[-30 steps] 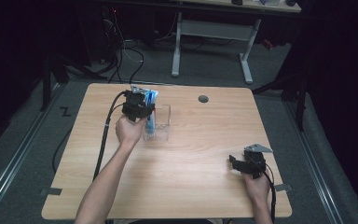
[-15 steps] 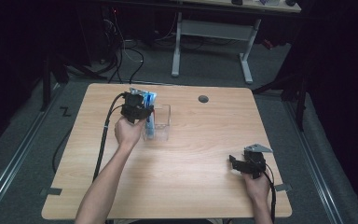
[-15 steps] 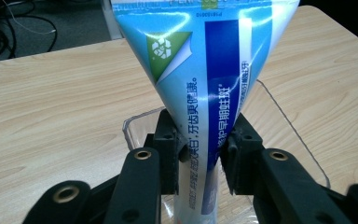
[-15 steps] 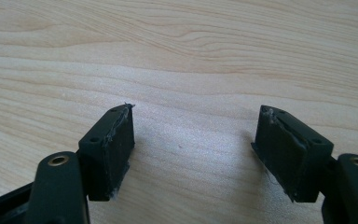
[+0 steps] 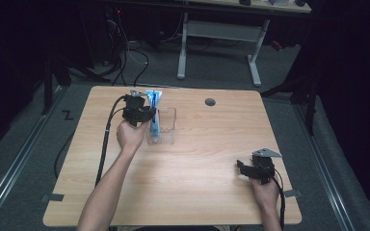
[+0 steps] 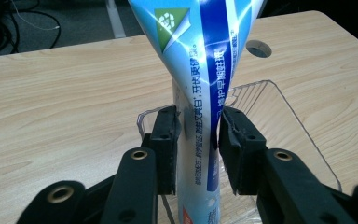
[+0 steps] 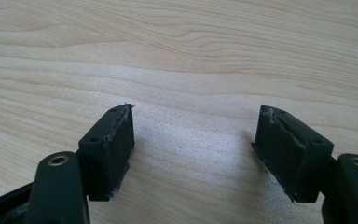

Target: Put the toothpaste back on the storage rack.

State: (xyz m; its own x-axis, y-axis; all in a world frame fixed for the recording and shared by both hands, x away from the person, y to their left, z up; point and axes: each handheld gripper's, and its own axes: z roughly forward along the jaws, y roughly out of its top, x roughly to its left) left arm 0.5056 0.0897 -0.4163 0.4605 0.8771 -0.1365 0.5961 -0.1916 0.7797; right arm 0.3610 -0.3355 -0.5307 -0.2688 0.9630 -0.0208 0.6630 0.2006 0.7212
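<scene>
A blue and white toothpaste tube [image 5: 153, 102] [image 6: 200, 70] stands upright in a clear plastic box [image 5: 167, 131] [image 6: 279, 121] at the back left of the wooden table [image 5: 197, 187]. My left gripper [image 5: 148, 115] [image 6: 198, 128] has the tube between its jaws. Those jaws have just been opening, and the pads [image 6: 168, 140] still lie against the tube's sides. My right gripper [image 5: 243, 168] [image 7: 193, 126] rests low over bare wood near the front right, open with nothing between its jaws.
A round grommet hole [image 5: 210, 102] [image 6: 258, 48] sits at the table's back middle. The left gripper's black cable [image 5: 107, 139] trails over the left side of the table. A desk frame [image 5: 217, 33] stands on the floor behind.
</scene>
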